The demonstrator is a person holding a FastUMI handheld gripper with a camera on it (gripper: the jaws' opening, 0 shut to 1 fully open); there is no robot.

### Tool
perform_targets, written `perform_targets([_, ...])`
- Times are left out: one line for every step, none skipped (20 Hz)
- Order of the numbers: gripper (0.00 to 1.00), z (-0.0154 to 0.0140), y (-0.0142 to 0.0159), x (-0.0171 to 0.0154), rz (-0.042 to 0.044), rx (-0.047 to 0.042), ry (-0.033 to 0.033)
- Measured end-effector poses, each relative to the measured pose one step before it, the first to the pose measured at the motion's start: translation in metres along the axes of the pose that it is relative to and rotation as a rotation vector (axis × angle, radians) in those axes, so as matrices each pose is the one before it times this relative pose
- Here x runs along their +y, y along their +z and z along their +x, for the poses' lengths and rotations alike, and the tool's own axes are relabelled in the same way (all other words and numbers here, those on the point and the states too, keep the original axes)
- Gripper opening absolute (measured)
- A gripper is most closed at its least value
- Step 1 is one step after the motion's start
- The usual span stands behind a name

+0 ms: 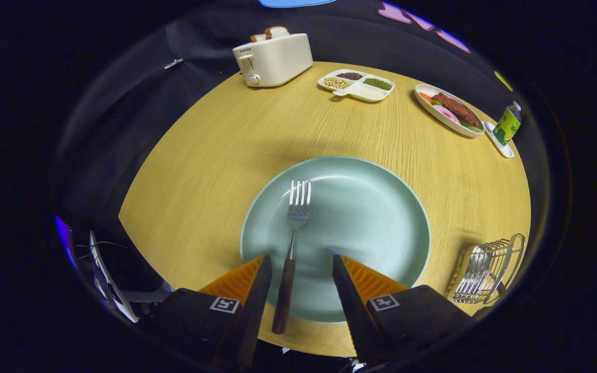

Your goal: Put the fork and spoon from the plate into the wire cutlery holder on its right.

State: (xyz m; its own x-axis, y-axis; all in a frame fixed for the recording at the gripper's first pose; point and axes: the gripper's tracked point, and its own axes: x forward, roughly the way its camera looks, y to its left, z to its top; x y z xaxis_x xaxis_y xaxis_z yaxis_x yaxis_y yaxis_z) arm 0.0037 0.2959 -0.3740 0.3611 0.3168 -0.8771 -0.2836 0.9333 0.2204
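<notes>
While spread wide, claw (298,264) astride fork (292,243); spoon (477,264) seemingly in holder (490,272).

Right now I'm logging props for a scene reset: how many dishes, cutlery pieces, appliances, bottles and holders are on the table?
Dishes: 4, the green plate, divided tray, food plate, small dish
Cutlery: 2, fork between the open gripper fingers, spoon in the holder
Appliances: 1, toaster
Bottles: 1
Holders: 1, wire cutlery holder
Total: 9
</notes>
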Motion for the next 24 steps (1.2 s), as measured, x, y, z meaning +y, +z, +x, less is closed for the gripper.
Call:
perform_targets([0.71,0.00484,-0.00155,0.00014,-0.00391,0.00912,-0.00435])
perform_targets([0.65,0.00337,-0.00084,-0.00017,-0.00658,0.00827,-0.00558])
perform_targets([0.60,0.00412,-0.00237,-0.00098,-0.00738,0.01056,-0.00911])
perform_targets([0.57,0.00379,-0.00252,-0.00096,-0.00406,0.01480,-0.00663])
perform_targets([0.56,0.00314,-0.00209,0.00035,0.00071,0.01328,-0.00130])
perform_targets([0.56,0.00000,0.00265,-0.00334,-0.00642,0.00235,-0.01738])
perform_targets([0.51,0.00212,0.00048,-0.00248,-0.00027,-0.00808,-0.00831])
perform_targets([0.38,0.00110,-0.00198,-0.00056,0.00375,0.01001,-0.00507])
perform_targets([0.15,-0.00225,0.00019,-0.00089,-0.01028,0.01633,0.00054])
perform_targets([0.13,0.00025,-0.00126,-0.00243,-0.02026,0.00885,0.00444])
perform_targets([0.10,-0.00057,-0.00176,-0.00086,-0.01512,0.00813,0.00308])
perform_targets([0.10,-0.00286,0.00154,-0.00022,-0.00550,-0.00152,0.00610])
perform_targets([0.10,-0.00409,0.00187,-0.00202,0.00841,-0.00751,0.00579])
perform_targets([0.10,-0.00569,0.00229,-0.00204,0.01570,-0.01400,0.00783])
perform_targets([0.10,-0.00821,0.00257,-0.00188,0.01515,-0.01151,0.01188])
perform_targets([0.10,-0.00998,0.00312,-0.00346,0.00612,-0.01001,0.01028])
perform_targets([0.10,-0.01276,0.00300,-0.00727,-0.00101,-0.00615,0.00536])
perform_targets([0.10,-0.01173,0.00169,-0.00737,-0.00477,-0.00103,0.00408])
perform_targets([0.10,-0.01406,0.00049,-0.00791,-0.00899,0.00152,0.00882])
perform_targets([0.10,-0.01503,-0.00144,-0.00773,-0.00989,0.00779,0.01209])
perform_targets([0.10,-0.01412,-0.00285,-0.00961,-0.00869,0.00488,0.00846])
perform_targets([0.10,-0.01672,-0.00331,-0.00953,-0.00677,0.00903,0.00844])
perform_targets([0.10,-0.01646,-0.00262,-0.00880,0.00016,0.00438,0.01126])
perform_targets([0.10,-0.01566,-0.00362,-0.00791,0.00582,0.00755,0.01405])
